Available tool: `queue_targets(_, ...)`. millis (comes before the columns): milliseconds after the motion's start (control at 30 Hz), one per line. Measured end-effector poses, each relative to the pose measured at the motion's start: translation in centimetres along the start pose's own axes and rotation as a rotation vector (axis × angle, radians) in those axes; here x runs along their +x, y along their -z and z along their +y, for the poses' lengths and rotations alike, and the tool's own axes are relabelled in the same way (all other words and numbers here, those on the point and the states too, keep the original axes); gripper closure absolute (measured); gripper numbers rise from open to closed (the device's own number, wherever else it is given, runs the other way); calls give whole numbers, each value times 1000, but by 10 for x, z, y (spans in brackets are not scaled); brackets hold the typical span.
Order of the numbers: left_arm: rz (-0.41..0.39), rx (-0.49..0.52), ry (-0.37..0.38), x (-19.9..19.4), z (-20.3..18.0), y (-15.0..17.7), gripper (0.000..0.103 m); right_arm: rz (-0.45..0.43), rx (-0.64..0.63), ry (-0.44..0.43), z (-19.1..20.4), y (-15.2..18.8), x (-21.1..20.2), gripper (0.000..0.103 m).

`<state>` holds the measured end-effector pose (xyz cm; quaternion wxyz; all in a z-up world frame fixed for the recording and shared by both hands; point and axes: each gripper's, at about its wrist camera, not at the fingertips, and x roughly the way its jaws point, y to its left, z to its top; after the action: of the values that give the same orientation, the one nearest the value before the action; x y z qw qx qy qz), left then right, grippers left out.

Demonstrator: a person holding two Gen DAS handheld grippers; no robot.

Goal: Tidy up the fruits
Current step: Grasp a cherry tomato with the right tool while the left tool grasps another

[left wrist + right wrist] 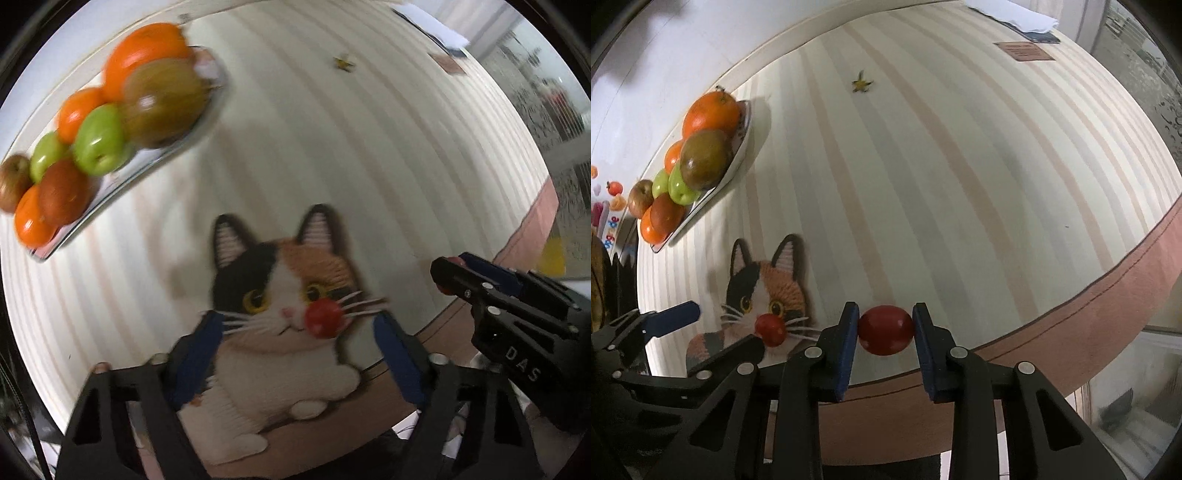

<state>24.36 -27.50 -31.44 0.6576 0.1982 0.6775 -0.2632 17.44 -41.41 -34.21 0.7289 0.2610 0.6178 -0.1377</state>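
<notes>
A small red tomato [324,318] lies on a cat-shaped mat [258,266]. It sits between the blue pads of my left gripper [299,332], which stands open around it without touching; it lies nearer the right pad. My right gripper [885,325] is shut on a second red tomato [885,329], held just above the table near its front edge. In the right wrist view the left gripper [727,326] flanks the first tomato [770,329] on the mat [764,284]. A white plate [738,158] at the far left holds oranges, green apples and brownish fruit [162,99].
A small yellow stem scrap [862,84] lies on the striped tablecloth at the back. A brown card [1023,51] and a white cloth [1015,14] sit at the far right. The table's pink front edge [1071,317] curves just beyond the right gripper [452,264].
</notes>
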Motion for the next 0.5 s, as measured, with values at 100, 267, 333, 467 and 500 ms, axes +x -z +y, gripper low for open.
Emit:
queue_targets(100, 21, 32, 10, 13, -16, -7, 40, -3, 18, 7, -7, 3, -8, 71)
queue_targets(267, 32, 65, -18, 28, -36, -16, 69, -5, 37, 17, -15, 3, -8, 71)
queue_targets(333, 31, 69, -28, 32, -39, -18, 78, -7, 39, 17, -13, 4, -8, 71)
queue_targets(467, 22, 35, -30, 32, -30, -18, 80, -7, 25, 10, -9, 4, -8, 71)
queue_targets(500, 19, 24, -30, 30, -20, -13, 80, -6, 19, 8, -4, 1, -5, 71)
